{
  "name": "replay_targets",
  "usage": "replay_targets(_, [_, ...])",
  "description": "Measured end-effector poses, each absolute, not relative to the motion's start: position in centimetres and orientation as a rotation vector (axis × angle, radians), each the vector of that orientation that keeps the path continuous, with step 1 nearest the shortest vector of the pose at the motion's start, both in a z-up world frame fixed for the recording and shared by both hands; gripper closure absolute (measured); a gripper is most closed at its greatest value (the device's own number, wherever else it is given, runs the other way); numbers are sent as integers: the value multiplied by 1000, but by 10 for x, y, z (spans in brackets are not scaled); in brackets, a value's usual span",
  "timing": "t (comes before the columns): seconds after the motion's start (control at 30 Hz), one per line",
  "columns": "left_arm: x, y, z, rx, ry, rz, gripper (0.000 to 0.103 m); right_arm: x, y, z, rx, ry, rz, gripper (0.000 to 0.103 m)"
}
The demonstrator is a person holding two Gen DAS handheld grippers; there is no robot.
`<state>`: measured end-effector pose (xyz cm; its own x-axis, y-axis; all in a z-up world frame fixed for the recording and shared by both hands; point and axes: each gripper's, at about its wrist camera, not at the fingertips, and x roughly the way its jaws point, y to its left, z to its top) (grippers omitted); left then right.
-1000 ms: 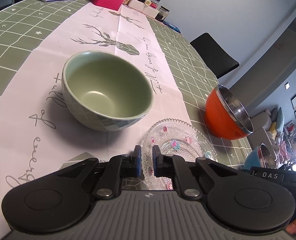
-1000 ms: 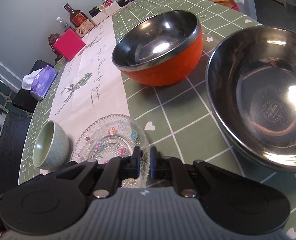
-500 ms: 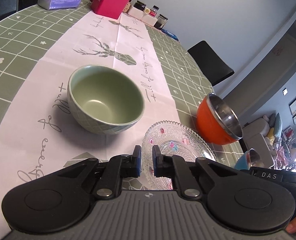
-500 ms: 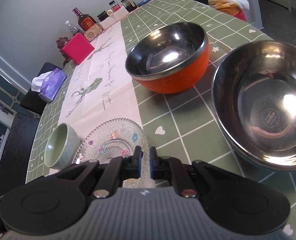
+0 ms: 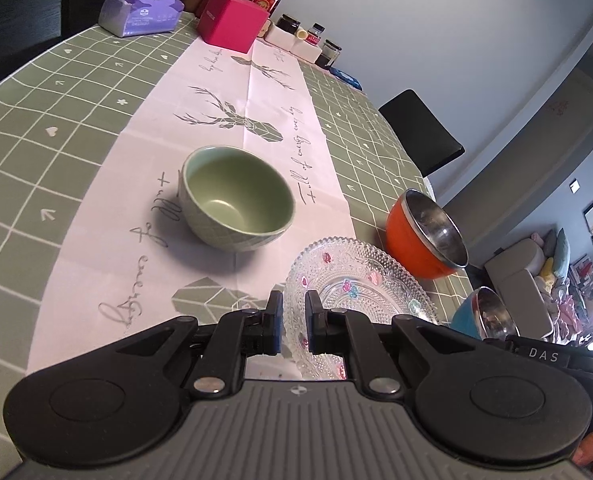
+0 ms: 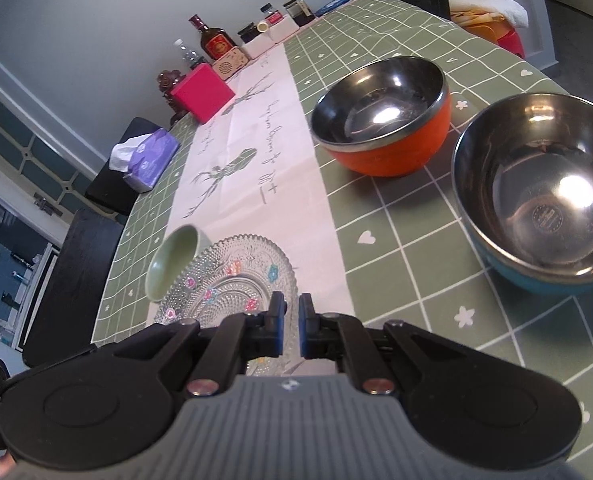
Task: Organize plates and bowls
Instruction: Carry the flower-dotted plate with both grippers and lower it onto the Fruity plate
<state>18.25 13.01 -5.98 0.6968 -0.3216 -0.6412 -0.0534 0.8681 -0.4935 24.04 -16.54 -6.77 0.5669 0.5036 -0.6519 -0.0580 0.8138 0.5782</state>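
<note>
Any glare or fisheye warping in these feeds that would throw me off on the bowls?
Right wrist view: bright highlights sit inside the orange bowl and blue bowl, hiding the steel there; dark vignette in the corners. Left wrist view: the green bowl reads cleanly with a soft shadow to its left; the tablecloth grid lines bow toward the edges, and the window at far right is blown out.
</note>
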Motion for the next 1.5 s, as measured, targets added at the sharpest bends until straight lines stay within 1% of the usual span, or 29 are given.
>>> replay_targets(0.3, [146, 148, -49, -543, 774, -148, 91, 209, -158, -63, 539, 908, 422, 98])
replay_targets(0.5, [125, 159, -49, -561, 788, -136, 91, 191, -148, -70, 537, 940, 455, 98])
replay_targets(0.73, [104, 173, -62, -591, 829, -106, 91, 182, -133, -74, 486, 962, 504, 98])
replay_targets(1.5, [101, 171, -79, -536, 911, -13, 91, 177, -105, -90, 309, 1008, 513, 97])
